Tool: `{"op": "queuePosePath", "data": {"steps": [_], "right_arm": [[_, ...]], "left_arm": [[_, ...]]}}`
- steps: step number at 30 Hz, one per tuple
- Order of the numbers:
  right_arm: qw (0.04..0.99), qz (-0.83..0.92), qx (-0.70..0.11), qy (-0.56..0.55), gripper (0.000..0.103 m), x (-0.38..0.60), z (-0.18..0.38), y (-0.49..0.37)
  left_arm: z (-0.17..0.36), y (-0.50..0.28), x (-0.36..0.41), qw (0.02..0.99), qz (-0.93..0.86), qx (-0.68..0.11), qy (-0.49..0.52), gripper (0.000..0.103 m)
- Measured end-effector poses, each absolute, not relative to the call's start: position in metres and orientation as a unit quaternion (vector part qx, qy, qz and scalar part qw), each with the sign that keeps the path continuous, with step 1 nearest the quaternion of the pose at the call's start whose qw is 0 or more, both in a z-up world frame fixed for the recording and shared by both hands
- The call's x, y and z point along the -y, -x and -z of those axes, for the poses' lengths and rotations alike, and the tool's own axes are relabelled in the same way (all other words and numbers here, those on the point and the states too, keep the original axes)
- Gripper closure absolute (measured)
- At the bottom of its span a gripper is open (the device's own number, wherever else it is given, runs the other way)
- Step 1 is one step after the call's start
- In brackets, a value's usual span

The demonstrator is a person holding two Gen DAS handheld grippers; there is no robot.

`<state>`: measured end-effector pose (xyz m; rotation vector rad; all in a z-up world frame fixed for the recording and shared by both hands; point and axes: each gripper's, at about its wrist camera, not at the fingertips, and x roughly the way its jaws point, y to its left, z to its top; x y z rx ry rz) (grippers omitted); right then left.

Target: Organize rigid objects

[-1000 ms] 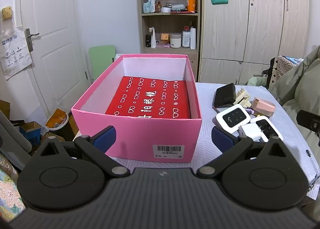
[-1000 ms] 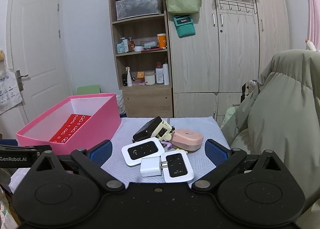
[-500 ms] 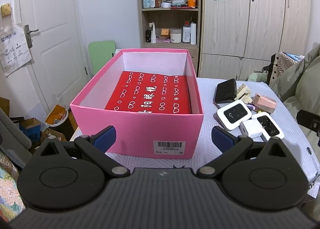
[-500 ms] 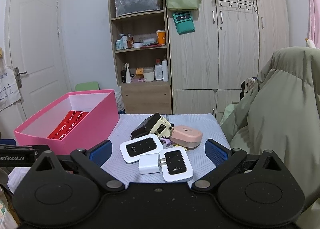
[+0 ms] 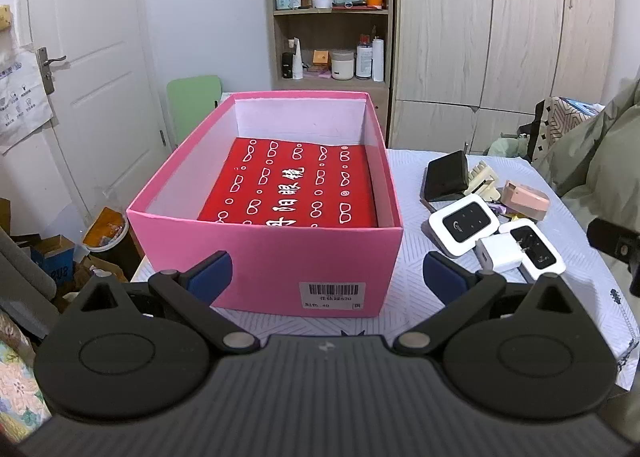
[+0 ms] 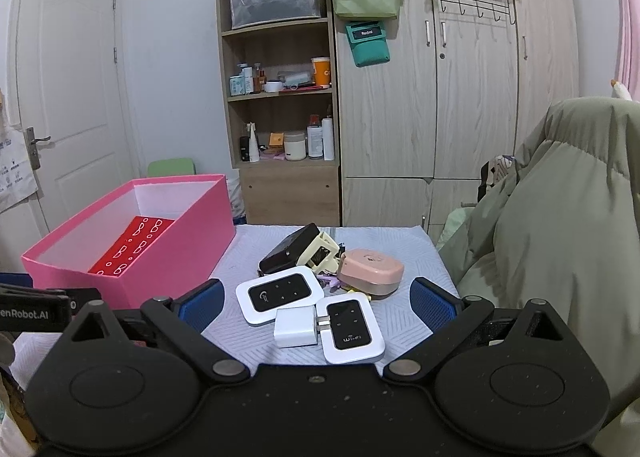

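A pink cardboard box [image 5: 264,257] [image 6: 168,253] stands open on the table's left, with a red patterned case [image 5: 292,189] lying flat inside. To its right lies a pile of small devices: two white pocket routers [image 6: 278,293] [image 6: 352,327], a white charger cube [image 6: 296,327], a black box [image 6: 290,249], a cream plastic part [image 6: 320,251] and a pink case [image 6: 370,271]. My left gripper [image 5: 328,277] is open just in front of the box. My right gripper [image 6: 316,301] is open near the pile, holding nothing.
The table [image 6: 392,317] has a pale patterned cover. A green padded coat [image 6: 560,225] hangs close on the right. Behind stand a wooden shelf [image 6: 280,97], wardrobe doors [image 6: 472,97] and a white door [image 5: 92,57]. Clutter and boxes [image 5: 56,257] sit on the floor left.
Both grippers have risen and pulled back slightly, so the box and pile sit lower in view. Both stay open and nothing on the table has moved.
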<state>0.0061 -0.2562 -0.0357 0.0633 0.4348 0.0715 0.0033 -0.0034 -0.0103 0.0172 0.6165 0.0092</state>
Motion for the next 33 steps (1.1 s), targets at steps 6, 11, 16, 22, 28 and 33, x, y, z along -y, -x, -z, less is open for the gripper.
{"op": "queuePosePath", "data": {"steps": [6,11,16,22,28,33], "right_arm": [[0.974,-0.035,-0.223,-0.024,0.002,0.255,0.038,-0.009],[0.974,-0.035,-0.222,-0.026,0.002,0.256,0.038,-0.012],[0.982,-0.053,-0.183,-0.010,0.002,0.258,0.037,-0.013],[0.977,-0.082,-0.198,0.015,0.002,0.260,0.027,-0.022],[0.960,-0.133,-0.246,0.016,0.002,0.261,0.020,-0.032],[0.942,-0.140,-0.301,0.049,0.006,0.265,0.034,-0.054]], "left_arm": [[0.012,-0.008,0.004,0.950,0.006,-0.312,-0.014,0.000],[0.009,-0.014,0.000,0.942,0.028,-0.334,-0.010,0.000],[-0.003,-0.019,-0.007,0.930,0.062,-0.362,-0.020,0.001],[-0.015,-0.027,-0.004,0.921,0.085,-0.376,-0.050,0.002],[-0.023,-0.048,-0.011,0.900,0.117,-0.415,-0.061,0.003],[-0.041,-0.074,-0.034,0.882,0.130,-0.444,-0.092,0.004]]}}
